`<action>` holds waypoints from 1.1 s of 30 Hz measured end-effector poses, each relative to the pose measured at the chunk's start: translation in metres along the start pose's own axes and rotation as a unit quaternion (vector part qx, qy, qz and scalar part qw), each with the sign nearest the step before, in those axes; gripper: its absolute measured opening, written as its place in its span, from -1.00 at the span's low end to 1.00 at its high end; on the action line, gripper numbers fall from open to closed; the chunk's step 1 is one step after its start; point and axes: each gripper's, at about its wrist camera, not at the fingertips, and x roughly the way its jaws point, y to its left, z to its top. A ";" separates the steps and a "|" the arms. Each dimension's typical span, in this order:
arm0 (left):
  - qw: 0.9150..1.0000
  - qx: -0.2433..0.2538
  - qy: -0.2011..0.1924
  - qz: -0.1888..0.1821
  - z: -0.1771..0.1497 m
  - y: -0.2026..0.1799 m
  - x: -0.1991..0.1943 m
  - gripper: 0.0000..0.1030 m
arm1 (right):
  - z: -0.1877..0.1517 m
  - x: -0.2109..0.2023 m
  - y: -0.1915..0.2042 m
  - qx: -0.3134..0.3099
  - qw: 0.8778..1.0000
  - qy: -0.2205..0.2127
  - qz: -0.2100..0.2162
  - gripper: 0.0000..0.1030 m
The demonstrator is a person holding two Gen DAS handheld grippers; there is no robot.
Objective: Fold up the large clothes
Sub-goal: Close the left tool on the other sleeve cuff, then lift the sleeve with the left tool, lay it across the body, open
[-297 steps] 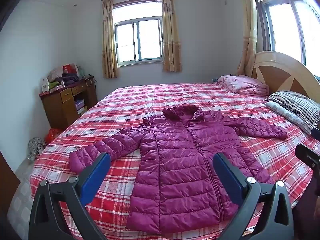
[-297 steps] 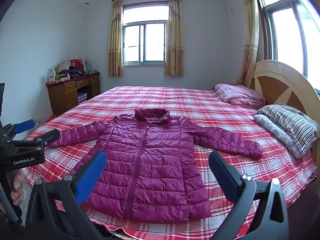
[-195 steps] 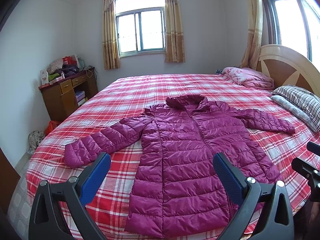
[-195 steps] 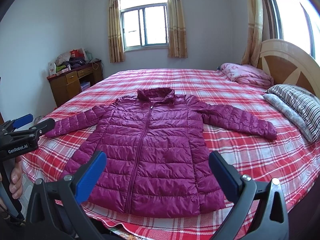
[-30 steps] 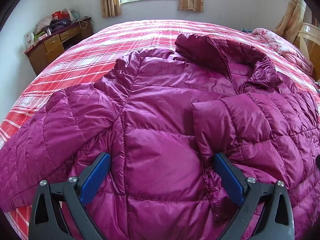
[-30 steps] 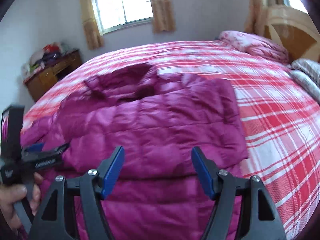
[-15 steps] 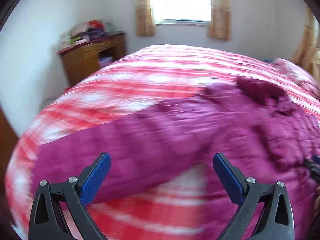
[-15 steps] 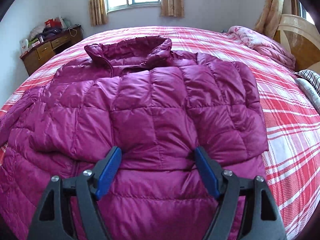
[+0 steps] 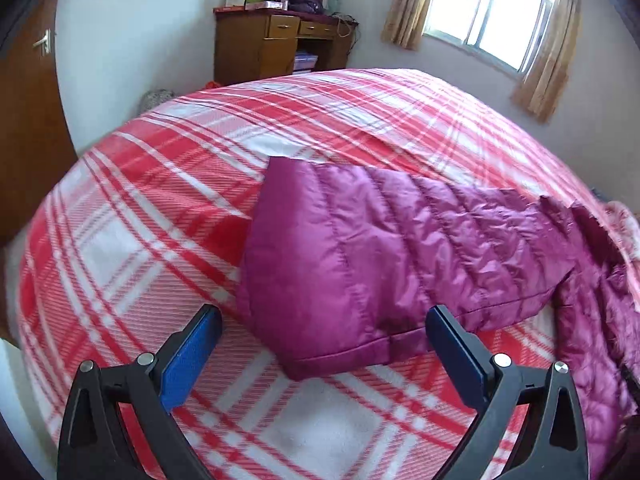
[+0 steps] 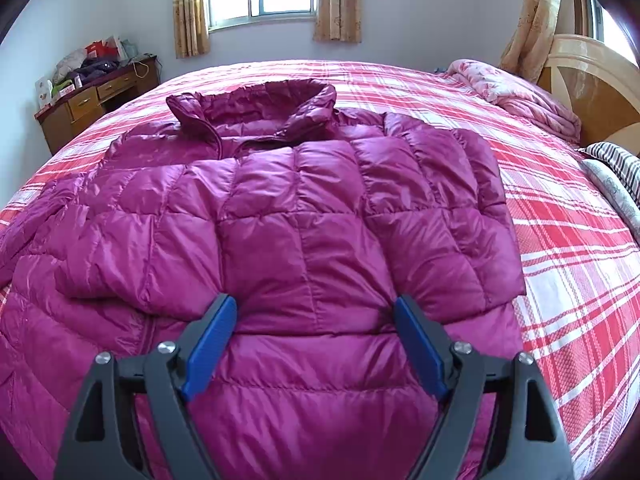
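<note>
Magenta quilted down jacket [image 10: 280, 220] lies on the red-and-white plaid bedspread [image 10: 568, 248], its right sleeve folded across the chest. Right gripper [image 10: 314, 322] hovers above that folded sleeve, jaws opening, gripping nothing. Left gripper [image 9: 320, 340] stands released, its fingers flanking the outstretched left sleeve's cuff [image 9: 340, 280].

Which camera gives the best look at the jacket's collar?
The right wrist view. There the collar sits in full, unblocked, at the far end of the purple jacket. The left wrist view looks at a sleeve lying on the plaid bedspread; the collar is only a dark sliver at its right edge.
</note>
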 end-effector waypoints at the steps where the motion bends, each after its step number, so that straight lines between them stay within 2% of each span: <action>1: 1.000 -0.002 -0.001 -0.009 0.000 -0.002 0.000 0.98 | -0.001 -0.001 0.000 0.000 1.000 -0.001 0.000 0.64; 4: 0.999 -0.020 0.003 -0.040 0.003 -0.011 0.000 0.98 | -0.001 -0.002 -0.001 0.001 1.000 -0.005 0.001 0.65; 7: 0.999 -0.031 0.002 -0.036 0.004 -0.011 0.004 0.98 | -0.001 -0.003 -0.002 0.002 1.000 -0.008 0.002 0.65; 10: 0.999 -0.032 -0.001 -0.018 0.006 -0.012 0.011 0.98 | -0.002 -0.004 -0.003 0.005 1.000 -0.009 0.007 0.65; 12: 0.999 -0.035 -0.004 0.013 0.008 -0.010 0.010 0.98 | -0.002 -0.005 -0.004 0.008 1.000 -0.011 0.011 0.66; 15: 0.996 -0.074 -0.023 0.051 0.008 0.004 -0.001 0.98 | -0.003 -0.006 -0.005 0.011 1.000 -0.015 0.016 0.67; 17: 0.993 -0.094 -0.042 0.051 0.005 0.011 -0.008 0.98 | -0.003 -0.007 -0.005 0.011 1.000 -0.017 0.016 0.67; 20: 0.995 -0.078 -0.015 0.054 0.007 0.004 0.009 0.98 | -0.003 -0.007 -0.004 0.009 1.000 -0.017 0.015 0.67; 22: 0.995 -0.058 -0.025 0.072 0.009 -0.006 0.017 0.98 | -0.003 -0.007 -0.004 0.011 1.000 -0.018 0.018 0.67; 24: 0.996 -0.046 -0.024 0.072 0.012 -0.013 0.021 0.97 | -0.004 -0.008 -0.005 0.014 0.999 -0.020 0.022 0.67; 25: 0.996 -0.045 -0.029 0.068 0.012 -0.013 0.018 0.73 | -0.005 -0.009 -0.005 0.015 0.999 -0.022 0.024 0.67; 26: 0.997 -0.042 -0.031 0.062 0.012 -0.014 0.018 0.24 | -0.005 -0.009 -0.005 0.015 0.999 -0.023 0.025 0.67; 27: 0.997 -0.035 -0.030 0.061 0.012 -0.016 0.017 0.06 | -0.005 -0.009 -0.005 0.015 0.999 -0.024 0.026 0.67; 29: 0.998 -0.023 -0.036 0.051 0.015 -0.018 0.014 -0.59 | -0.005 -0.009 -0.005 0.015 0.999 -0.024 0.026 0.67; 33: 0.997 -0.005 -0.069 0.035 0.024 -0.018 -0.011 -0.71 | -0.005 -0.010 -0.005 0.014 0.999 -0.024 0.025 0.68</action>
